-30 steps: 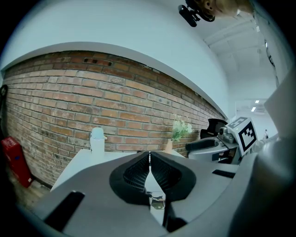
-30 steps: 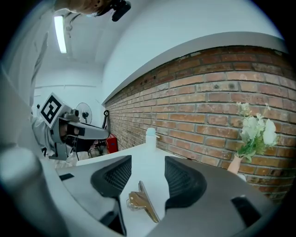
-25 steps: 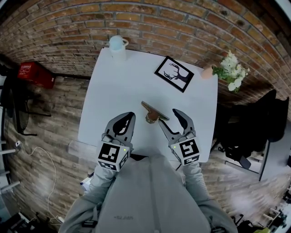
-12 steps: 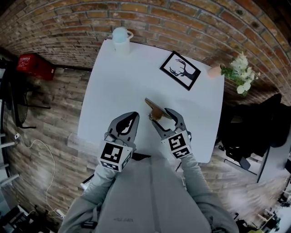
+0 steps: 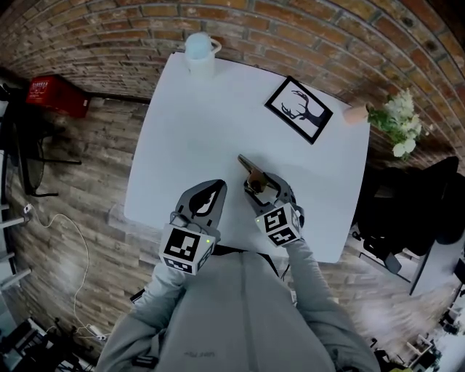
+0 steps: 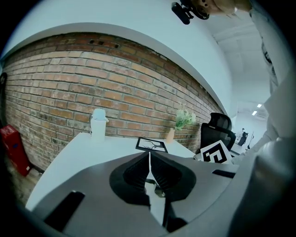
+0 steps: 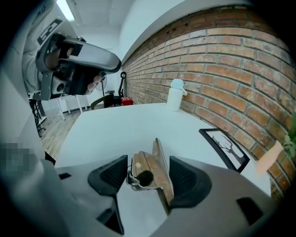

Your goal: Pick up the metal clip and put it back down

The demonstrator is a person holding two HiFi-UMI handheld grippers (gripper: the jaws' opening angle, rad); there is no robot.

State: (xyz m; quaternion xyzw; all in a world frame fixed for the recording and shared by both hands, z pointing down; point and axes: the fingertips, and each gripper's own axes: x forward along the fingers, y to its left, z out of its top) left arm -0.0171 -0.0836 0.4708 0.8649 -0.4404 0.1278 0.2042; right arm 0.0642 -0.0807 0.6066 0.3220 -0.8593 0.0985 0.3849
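A framed picture (image 5: 298, 110) near the counter's (image 5: 189, 123) far right corner bears a black stag silhouette. A white jug (image 5: 200, 52) stands at the far left corner. The metal clip (image 5: 251, 174) lies toward the near edge, between the jaws of the right tool (image 5: 263, 185), which have just been opening and stand wide apart. The left tool (image 5: 216, 186) has its jaws together with nothing between them.

Setting: office or studio room, staged rather than domestic. A bare brick wall (image 5: 109, 29) runs behind a plain white worktop (image 5: 196, 138), over a wood-plank floor (image 5: 65, 218). A black office chair (image 6: 217, 127) stands off the worktop's far corner. Further chairs (image 7: 111, 99) stand deeper in the room under a ceiling strip light (image 7: 66, 9). Decor only: framed deer print (image 5: 298, 110), flowers (image 5: 398, 123), white lidded jug (image 5: 200, 51). Red box (image 5: 54, 94) and loose cable (image 5: 54, 247) on the floor.
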